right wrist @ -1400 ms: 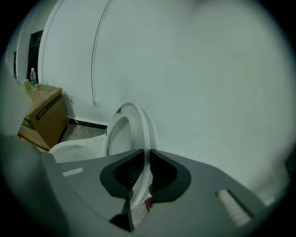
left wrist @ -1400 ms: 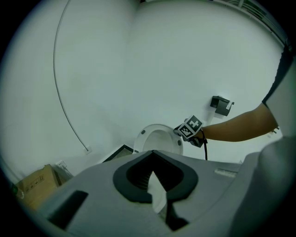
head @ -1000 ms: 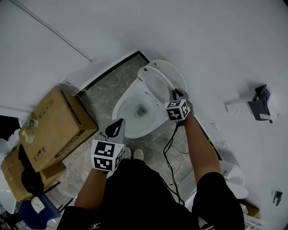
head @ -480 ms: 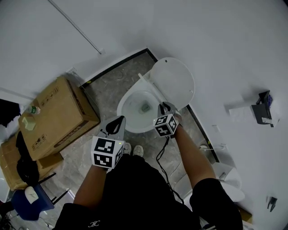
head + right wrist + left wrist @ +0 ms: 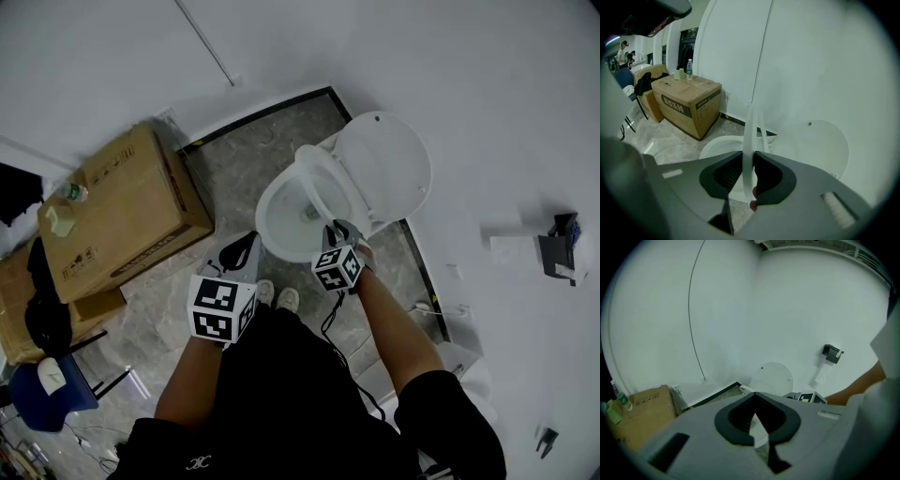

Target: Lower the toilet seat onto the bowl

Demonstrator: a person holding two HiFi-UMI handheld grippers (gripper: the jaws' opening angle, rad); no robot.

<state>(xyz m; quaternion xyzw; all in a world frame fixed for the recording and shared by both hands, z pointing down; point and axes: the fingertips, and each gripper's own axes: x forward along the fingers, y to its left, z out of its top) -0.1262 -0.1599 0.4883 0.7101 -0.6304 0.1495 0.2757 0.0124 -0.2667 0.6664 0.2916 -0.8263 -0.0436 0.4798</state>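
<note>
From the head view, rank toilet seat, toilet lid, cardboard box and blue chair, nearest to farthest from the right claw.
1. toilet seat: between the opening jaws of the right claw.
2. toilet lid: just behind it, raised.
3. cardboard box: across the floor, left.
4. blue chair: lower-left corner.

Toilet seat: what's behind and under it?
Behind the toilet seat stands the raised lid. Under it is the open bowl; the tilted seat covers the bowl's rear rim. The right gripper, jaws opening, has the seat's front edge between them.
</note>
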